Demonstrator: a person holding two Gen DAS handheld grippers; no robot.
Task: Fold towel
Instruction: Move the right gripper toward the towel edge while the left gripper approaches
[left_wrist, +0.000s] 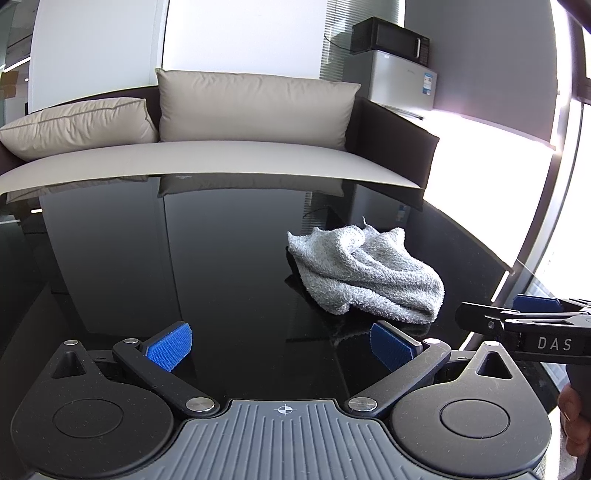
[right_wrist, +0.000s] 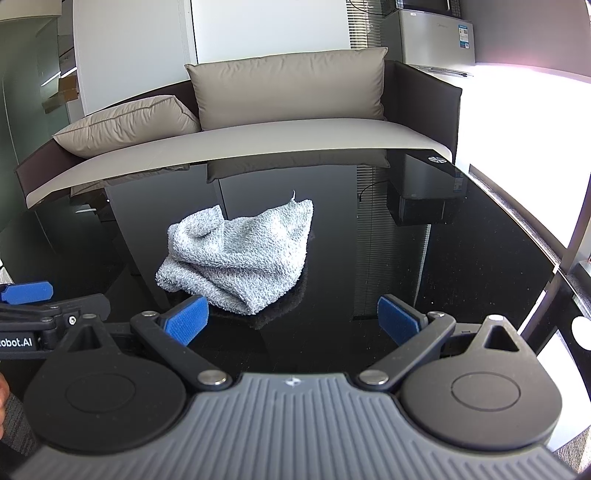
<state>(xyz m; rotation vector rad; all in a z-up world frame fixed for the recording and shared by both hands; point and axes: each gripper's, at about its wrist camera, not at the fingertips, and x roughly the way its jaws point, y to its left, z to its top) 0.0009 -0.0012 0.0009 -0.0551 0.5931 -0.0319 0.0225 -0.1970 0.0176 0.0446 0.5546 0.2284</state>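
The crumpled grey towel lies at one o'clock of the released left claw and eleven o'clock of the released right claw, similarly near.

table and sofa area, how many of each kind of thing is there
towel: 1, crumpled on the black table
cushions: 2, one upright, one lying flat
tools: 2, left tool and right tool, both open and empty
fridge: 1
microwave: 1
total: 7
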